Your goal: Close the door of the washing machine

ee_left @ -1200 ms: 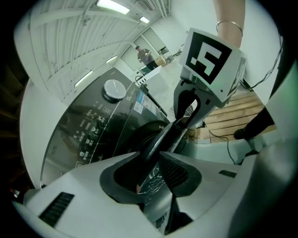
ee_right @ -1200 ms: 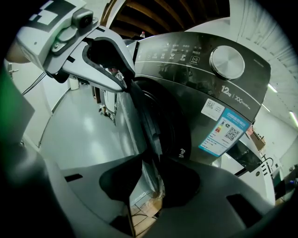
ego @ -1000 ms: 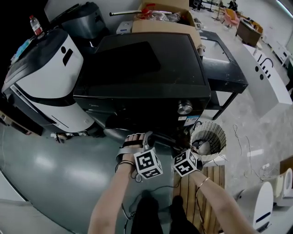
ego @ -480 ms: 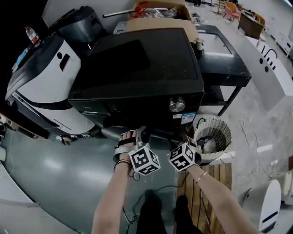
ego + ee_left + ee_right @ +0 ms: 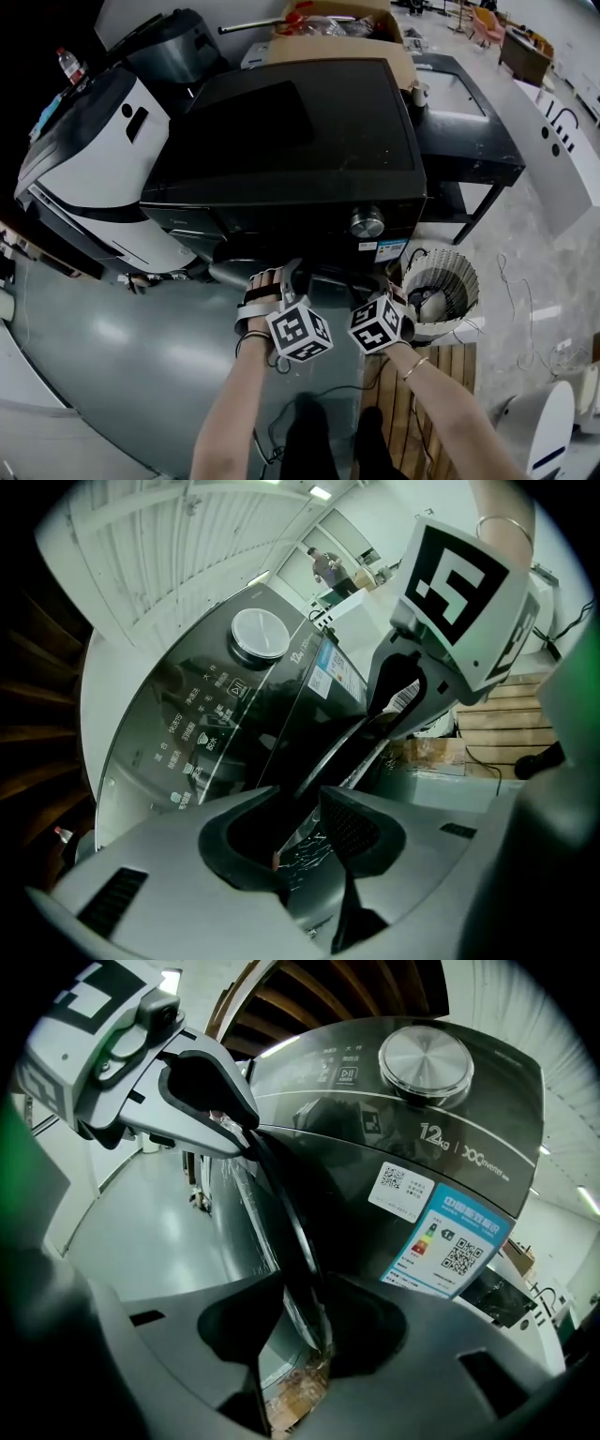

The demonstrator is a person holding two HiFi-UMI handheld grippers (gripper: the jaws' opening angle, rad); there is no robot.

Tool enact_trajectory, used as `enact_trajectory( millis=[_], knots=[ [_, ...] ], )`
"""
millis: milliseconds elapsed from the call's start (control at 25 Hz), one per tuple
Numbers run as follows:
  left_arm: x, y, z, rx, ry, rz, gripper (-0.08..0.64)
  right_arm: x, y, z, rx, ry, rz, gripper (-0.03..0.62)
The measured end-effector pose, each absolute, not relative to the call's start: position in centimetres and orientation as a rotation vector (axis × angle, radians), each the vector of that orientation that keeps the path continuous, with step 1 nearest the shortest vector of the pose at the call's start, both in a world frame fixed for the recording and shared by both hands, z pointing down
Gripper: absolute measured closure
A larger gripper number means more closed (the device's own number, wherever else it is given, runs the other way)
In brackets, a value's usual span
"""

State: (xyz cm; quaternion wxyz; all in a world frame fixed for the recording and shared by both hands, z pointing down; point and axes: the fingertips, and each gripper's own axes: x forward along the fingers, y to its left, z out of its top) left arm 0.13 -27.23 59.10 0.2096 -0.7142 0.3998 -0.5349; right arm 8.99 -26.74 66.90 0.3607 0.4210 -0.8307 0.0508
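The black front-loading washing machine [image 5: 281, 141] stands between a white machine [image 5: 94, 159] on one side and a dark table [image 5: 469, 141] on the other. Its round door [image 5: 286, 1213] hangs ajar below the control panel, swung out from the front. Both claws are at the door's free edge, close beside each other. The left gripper [image 5: 300, 822] is clamped on the rim at a middling width, and the dark band of the rim runs up and away between its pads. The right gripper [image 5: 300, 1330] has the rim between its jaws too, but they have just been opening. The rim lies against one pad while floor shows through the gap beside the other, so it has no grip. The panel carries a round silver knob [image 5: 431, 1058] with "12kg" [image 5: 433, 1133] printed in white just under it. Next to that is a brand mark too small for me to read. Below are a white sticker [image 5: 401, 1190] with a QR code and a blue energy label [image 5: 457, 1241] with coloured grade bars and two more QR codes. White Chinese programme names [image 5: 192, 738] ring the knob, and a play-pause symbol [image 5: 347, 1074] sits to one side of it. A pale wicker basket [image 5: 439, 286] stands on the floor by the machine's corner, just beside the right hand [image 5: 398, 319].
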Motion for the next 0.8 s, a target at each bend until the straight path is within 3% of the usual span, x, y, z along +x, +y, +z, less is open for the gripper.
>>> enact_trajectory(
  millis=[800],
  knots=[
    [0.1,-28.7,59.3,-2.005,1.123,-1.451,0.423,8.9,-28.7,67.4,1.098,-2.124,0.142,0.439]
  ],
)
